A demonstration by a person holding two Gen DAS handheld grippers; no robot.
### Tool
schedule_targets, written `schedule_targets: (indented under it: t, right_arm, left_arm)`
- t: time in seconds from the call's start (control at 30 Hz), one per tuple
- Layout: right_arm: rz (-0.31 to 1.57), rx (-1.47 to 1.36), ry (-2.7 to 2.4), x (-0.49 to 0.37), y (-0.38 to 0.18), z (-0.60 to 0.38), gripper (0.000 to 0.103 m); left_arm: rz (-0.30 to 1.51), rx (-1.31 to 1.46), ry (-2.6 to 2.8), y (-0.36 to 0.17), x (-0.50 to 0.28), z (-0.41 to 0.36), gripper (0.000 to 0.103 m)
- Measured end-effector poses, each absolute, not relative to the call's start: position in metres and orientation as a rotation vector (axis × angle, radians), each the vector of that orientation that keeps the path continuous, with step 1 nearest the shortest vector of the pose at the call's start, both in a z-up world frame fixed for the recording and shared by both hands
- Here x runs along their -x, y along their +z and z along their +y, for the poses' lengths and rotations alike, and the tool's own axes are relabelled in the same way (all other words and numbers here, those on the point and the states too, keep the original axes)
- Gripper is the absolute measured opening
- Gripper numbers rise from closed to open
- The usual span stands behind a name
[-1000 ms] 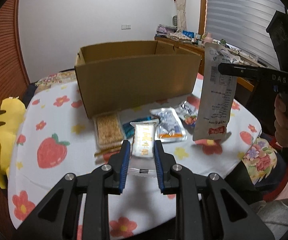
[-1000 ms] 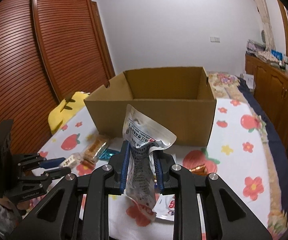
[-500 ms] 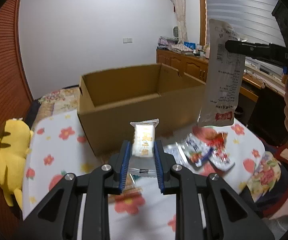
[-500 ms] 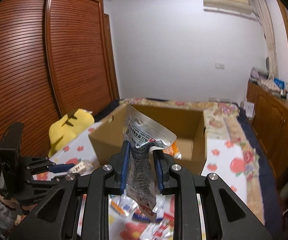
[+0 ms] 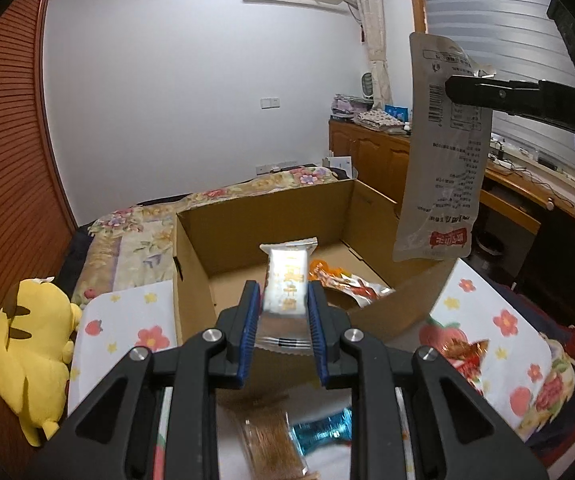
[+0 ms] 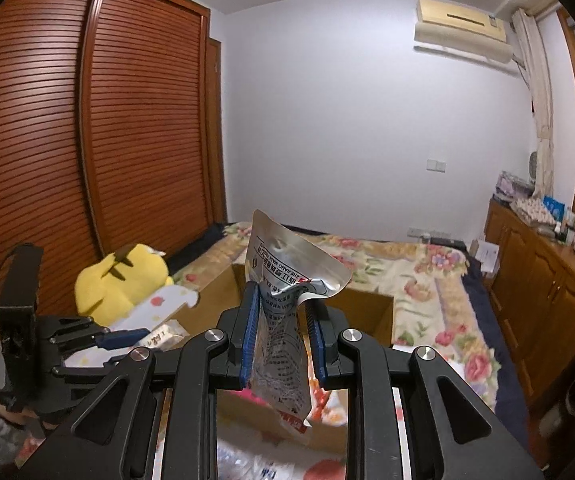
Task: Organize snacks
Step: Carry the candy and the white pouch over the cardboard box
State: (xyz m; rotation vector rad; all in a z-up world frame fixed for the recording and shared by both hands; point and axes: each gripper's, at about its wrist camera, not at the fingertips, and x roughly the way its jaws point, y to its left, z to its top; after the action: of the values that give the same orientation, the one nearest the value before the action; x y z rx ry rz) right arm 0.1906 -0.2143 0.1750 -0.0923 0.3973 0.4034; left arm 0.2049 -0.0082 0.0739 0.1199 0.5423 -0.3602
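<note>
The left gripper (image 5: 283,312) clamps a small white snack pack (image 5: 287,286) above the open cardboard box (image 5: 207,240), where an orange packet (image 5: 339,280) lies. The right gripper (image 6: 281,334) pinches a silver pouch (image 6: 283,320) hanging over the box's corner; more snacks (image 5: 271,444) sit on the flowered tablecloth (image 5: 123,332).

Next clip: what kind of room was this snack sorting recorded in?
Most likely a bedroom at home: a bed with a floral cover, a slatted wooden wardrobe and a wall air conditioner are all in view.

Cracker pack (image 5: 273,446) blurred, cut off by edge
</note>
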Motion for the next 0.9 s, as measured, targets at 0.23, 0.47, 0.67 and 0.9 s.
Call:
schedule_targets:
  t: [0.23, 0.47, 0.67, 0.9]
  right_arm:
    - [0.443, 0.192, 0.346, -0.230, 0.160, -0.191, 0.021]
    - [0.507, 0.214, 0.287, -0.262, 0.126, -0.180, 0.021]
    - [0.572, 0.242, 0.234, -0.281, 0.100, -0.179, 0.021]
    - [0.614, 0.233, 0.218, -0.287, 0.079, -0.181, 0.021]
  left_arm:
    - [0.619, -0.087, -0.357, 0.066, -0.247, -0.018, 0.021]
    - [0.683, -0.086, -0.333, 0.045, -0.268, -0.020, 0.022]
    - [0.710, -0.096, -0.300, 0.030, -0.274, -0.016, 0.023]
    - [0.719, -0.102, -0.299, 0.025, -0.273, -0.017, 0.026]
